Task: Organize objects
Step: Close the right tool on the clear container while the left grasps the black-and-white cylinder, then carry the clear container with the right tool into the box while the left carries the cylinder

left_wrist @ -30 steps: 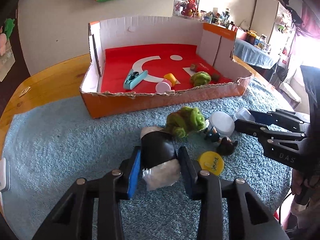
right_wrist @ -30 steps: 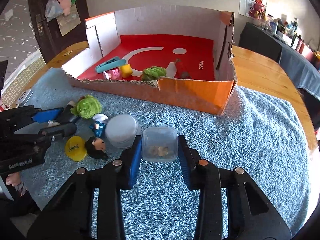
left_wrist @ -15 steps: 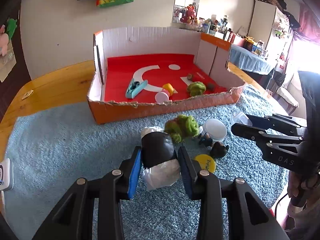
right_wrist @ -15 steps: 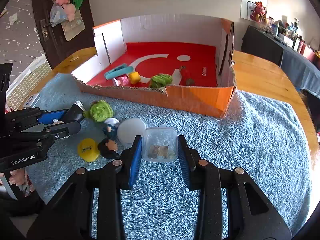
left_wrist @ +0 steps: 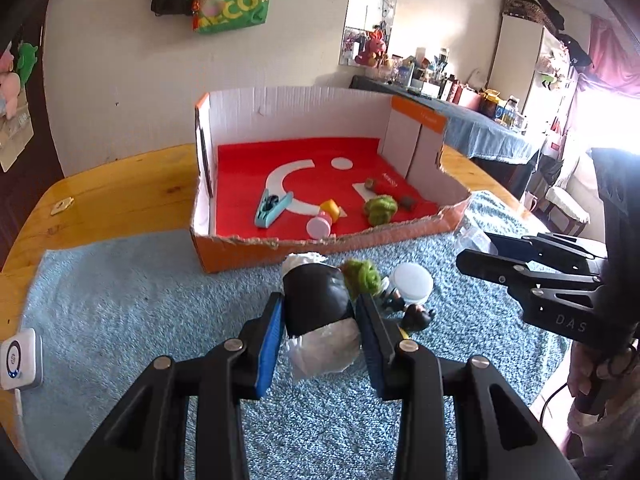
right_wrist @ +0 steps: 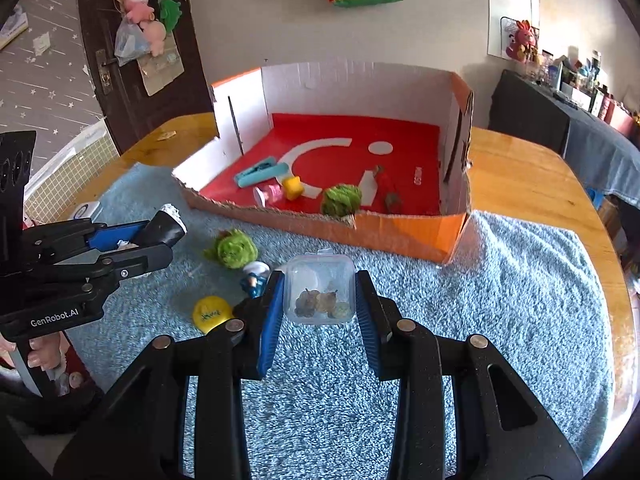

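Note:
My left gripper is shut on a black roll with white wrapping, held above the blue rug; the same roll shows in the right wrist view. My right gripper is shut on a small clear plastic box with brownish bits inside, also lifted off the rug. Ahead stands an open cardboard box with a red floor, holding a teal clip, a pink cap, a yellow piece and a green ball. On the rug lie a green fuzzy toy, a white lid, a yellow disc and small figures.
The rug covers a round wooden table. A white device lies at the rug's left edge. A person's hand holds the right gripper handle. Behind are a wall, a dark door and a cluttered side table.
Both grippers have risen with their loads; the rug and the loose toys now sit lower and farther away. The cardboard box appears smaller and farther down in both views.

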The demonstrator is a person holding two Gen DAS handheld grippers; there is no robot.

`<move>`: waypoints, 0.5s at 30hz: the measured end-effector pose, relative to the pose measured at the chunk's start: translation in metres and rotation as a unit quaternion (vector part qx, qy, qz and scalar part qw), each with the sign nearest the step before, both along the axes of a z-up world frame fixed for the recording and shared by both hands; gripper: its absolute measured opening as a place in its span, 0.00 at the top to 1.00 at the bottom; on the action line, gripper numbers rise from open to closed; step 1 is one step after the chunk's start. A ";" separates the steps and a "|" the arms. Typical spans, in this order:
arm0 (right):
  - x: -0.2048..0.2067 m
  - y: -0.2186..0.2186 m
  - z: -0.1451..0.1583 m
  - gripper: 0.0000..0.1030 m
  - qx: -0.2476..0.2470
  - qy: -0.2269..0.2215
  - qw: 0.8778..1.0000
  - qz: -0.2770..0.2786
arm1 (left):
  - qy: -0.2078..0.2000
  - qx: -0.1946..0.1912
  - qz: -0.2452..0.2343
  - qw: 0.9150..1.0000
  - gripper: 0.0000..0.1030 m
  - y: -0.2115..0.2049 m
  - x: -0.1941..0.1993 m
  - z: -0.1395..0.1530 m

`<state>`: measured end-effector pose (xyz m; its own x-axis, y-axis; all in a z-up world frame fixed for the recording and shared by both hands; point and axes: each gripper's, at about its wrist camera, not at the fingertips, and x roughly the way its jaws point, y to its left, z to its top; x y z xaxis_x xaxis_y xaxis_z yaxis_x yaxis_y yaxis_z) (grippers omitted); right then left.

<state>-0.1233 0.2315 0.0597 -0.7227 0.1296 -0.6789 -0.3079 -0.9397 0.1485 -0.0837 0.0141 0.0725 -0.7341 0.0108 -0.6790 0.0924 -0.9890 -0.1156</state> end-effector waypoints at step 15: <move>-0.005 -0.004 0.017 0.68 0.001 0.018 1.000 0.016 | 0.007 0.013 -0.010 1.000 0.63 -0.001 -0.004 0.013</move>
<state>-0.1280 0.2275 0.0766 -0.7501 0.1076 -0.6525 -0.2728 -0.9492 0.1571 -0.0874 0.0129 0.0852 -0.7426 0.0433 -0.6683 0.0705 -0.9873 -0.1423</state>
